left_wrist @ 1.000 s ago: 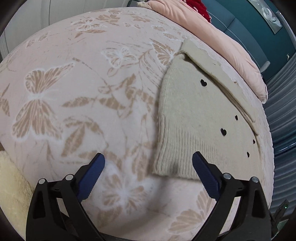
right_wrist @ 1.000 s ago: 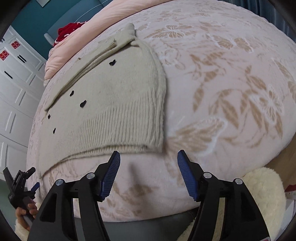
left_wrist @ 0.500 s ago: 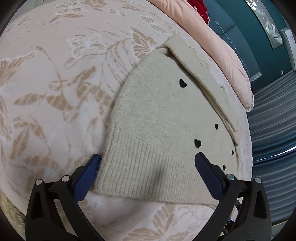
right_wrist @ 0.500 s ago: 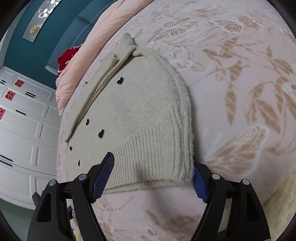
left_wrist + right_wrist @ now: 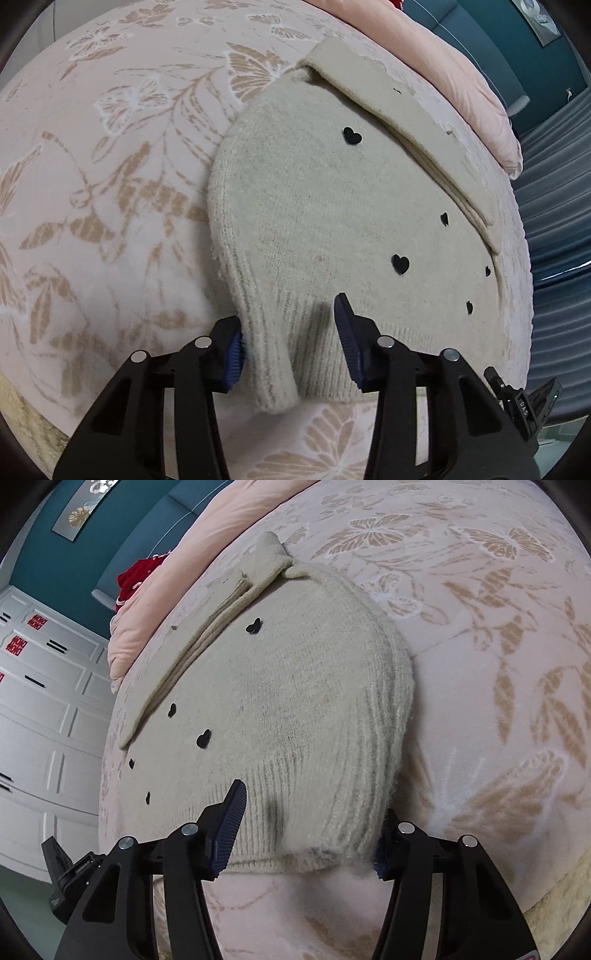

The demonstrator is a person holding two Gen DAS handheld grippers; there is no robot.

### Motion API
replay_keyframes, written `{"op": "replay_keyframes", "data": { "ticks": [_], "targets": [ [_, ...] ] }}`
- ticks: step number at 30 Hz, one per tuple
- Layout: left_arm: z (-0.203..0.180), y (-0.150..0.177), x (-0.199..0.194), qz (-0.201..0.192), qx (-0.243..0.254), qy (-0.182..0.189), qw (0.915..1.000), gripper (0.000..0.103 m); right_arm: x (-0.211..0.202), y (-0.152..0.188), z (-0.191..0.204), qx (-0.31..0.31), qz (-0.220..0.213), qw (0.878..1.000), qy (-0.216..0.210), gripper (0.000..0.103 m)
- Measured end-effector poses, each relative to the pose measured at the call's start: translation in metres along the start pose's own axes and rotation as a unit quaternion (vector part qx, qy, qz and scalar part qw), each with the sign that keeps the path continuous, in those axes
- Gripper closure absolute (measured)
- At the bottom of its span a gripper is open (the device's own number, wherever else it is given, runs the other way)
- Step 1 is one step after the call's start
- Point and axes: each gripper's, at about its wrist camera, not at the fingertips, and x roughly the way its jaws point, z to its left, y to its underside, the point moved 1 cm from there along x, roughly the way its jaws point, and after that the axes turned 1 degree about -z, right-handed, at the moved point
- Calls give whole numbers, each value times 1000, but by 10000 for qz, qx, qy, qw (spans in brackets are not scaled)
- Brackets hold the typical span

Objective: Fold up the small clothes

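A cream knit sweater [image 5: 314, 206] with small black hearts lies flat on the butterfly-print blanket [image 5: 92, 184], its folded sleeves along the far side. In the left wrist view my left gripper [image 5: 288, 325] is at the ribbed hem's left corner. Its jaws are closing, and the knit is bunched into a ridge between the blue pads. In the right wrist view the sweater [image 5: 295, 701] bulges up at its right hem corner, where my right gripper [image 5: 310, 823] is closing on it. The right-hand pad is hidden behind the cloth.
A pink quilt [image 5: 461, 74] lies along the far side of the bed, with a red cloth [image 5: 136, 579] beyond it. White cupboards [image 5: 37, 720] stand past the bed's left edge. A fluffy cream throw [image 5: 554, 904] hangs at the near edge.
Both grippers moved in over the sweater's hem, one at each bottom corner. Their jaws went from wide open to narrowed, and the flat hem now bunches up between the pads.
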Motion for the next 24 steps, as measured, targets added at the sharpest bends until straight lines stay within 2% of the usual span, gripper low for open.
{"op": "replay_keyframes", "data": {
  "ticks": [2,4,6,7,11,13,15,17,21,24],
  "targets": [
    [2,0,2,-4,-34,8,10000,60,0,0,1,-55,2,10000,41,47],
    [11,1,1,-102,-294,196,9993,57,0,1,1,-38,5,10000,24,47],
    [22,2,-5,-250,-676,441,9964,47,0,0,-1,45,33,10000,-55,46],
    [27,2,-8,-347,-827,444,9950,43,0,0,-3,98,48,9999,-96,46],
    [41,5,-30,-882,-1193,250,9886,18,0,-2,-7,234,67,9995,-209,46],
    [50,6,-31,-846,-1326,197,9874,17,0,-1,-6,218,56,9995,-211,45],
    [60,8,-27,-687,-1472,328,9862,17,0,-2,-7,210,50,9995,-212,45],
    [62,9,-27,-729,-1481,417,9854,17,1,-1,-7,228,51,9994,-237,43],
    [49,5,-19,-576,-1418,534,9868,17,3,-3,-5,230,40,9995,-223,38],
    [37,-2,-11,-501,-1302,558,9886,17,5,-7,-2,264,42,9995,-189,37]
  ]
}}
